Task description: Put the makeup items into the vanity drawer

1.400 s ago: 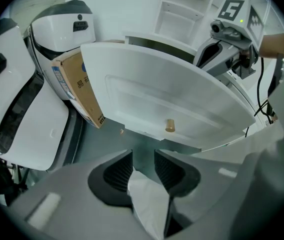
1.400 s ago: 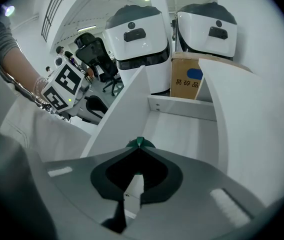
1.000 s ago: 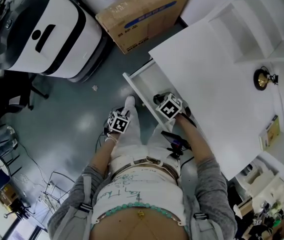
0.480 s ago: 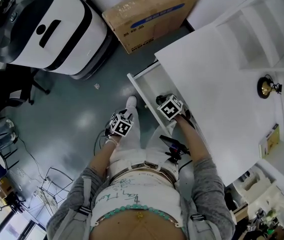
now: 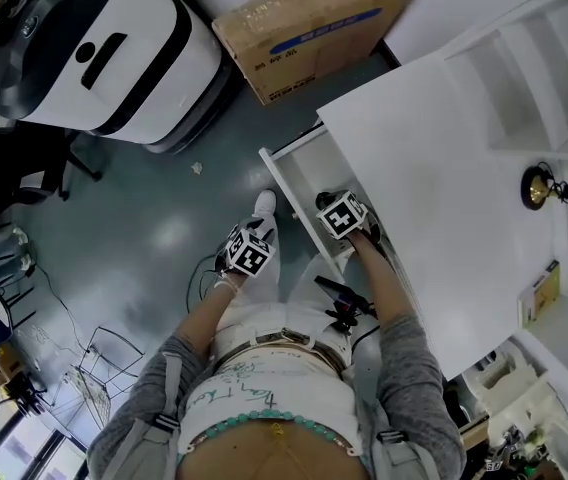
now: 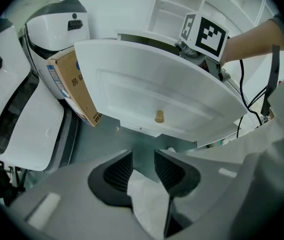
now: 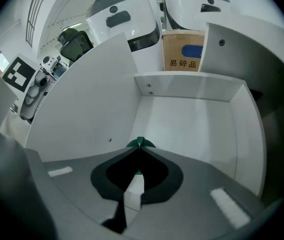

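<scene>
We clench our right gripper [image 7: 139, 153] on a green item [image 7: 141, 143] inside the drawer [image 7: 192, 124]; our left gripper [image 6: 143, 170] is released, empty.

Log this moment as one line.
left gripper: open, empty, outside drawer | right gripper: in drawer, shut on green item

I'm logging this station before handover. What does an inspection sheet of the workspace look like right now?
Surface: white vanity top, bare where seen; drawer pulled open.
Job's things: green item held inside the drawer.
Clutter: gold object and yellowish box on the white top.
Grippers: left gripper jaws apart, nothing gripped; right gripper jaws shut on the green item.
Cables: black cable hanging near the right arm.
Surroundings: cardboard box, white machine, grey floor.
</scene>
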A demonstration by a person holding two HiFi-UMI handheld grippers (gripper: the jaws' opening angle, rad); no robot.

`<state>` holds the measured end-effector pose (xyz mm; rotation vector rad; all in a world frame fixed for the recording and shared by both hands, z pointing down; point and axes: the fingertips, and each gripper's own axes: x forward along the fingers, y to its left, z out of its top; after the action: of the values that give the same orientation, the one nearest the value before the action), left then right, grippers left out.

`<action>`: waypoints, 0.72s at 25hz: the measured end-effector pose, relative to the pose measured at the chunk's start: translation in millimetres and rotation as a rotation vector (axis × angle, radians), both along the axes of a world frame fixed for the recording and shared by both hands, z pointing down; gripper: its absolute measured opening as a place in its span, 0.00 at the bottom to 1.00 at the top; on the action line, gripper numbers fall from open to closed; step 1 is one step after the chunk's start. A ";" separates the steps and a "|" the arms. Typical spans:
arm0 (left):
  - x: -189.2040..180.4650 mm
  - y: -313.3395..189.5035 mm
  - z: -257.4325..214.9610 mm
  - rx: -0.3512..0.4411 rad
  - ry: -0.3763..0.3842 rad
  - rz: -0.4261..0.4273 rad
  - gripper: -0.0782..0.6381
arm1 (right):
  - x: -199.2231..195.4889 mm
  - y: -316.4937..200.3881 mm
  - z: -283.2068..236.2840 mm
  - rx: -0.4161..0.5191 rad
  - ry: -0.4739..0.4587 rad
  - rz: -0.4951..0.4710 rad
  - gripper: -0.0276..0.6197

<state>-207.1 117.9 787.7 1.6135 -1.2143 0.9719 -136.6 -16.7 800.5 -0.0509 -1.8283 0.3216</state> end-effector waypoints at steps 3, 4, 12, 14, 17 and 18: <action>-0.7 0.0 0.2 -0.002 0.006 -0.003 0.30 | -1.9 -2.2 4.4 0.003 0.005 0.011 0.08; -0.6 0.1 0.5 -0.004 0.008 -0.004 0.30 | -2.2 -3.0 5.5 0.004 0.007 0.015 0.08; 7.0 -13.3 2.0 0.007 0.024 0.011 0.30 | -4.4 -9.0 20.7 0.013 0.015 0.048 0.08; 10.2 -17.1 2.2 0.009 0.026 0.025 0.30 | -2.6 -10.6 25.9 0.017 0.021 0.059 0.08; 13.4 -21.9 2.8 0.014 0.028 0.037 0.30 | -0.8 -11.8 32.3 0.020 0.027 0.073 0.08; 14.1 -23.1 3.4 0.016 0.030 0.037 0.30 | -0.8 -11.8 34.1 0.020 0.028 0.074 0.08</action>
<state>-193.0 94.8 791.0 1.6627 -1.1777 0.9602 -137.4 -28.5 834.6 0.0356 -1.8082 0.3545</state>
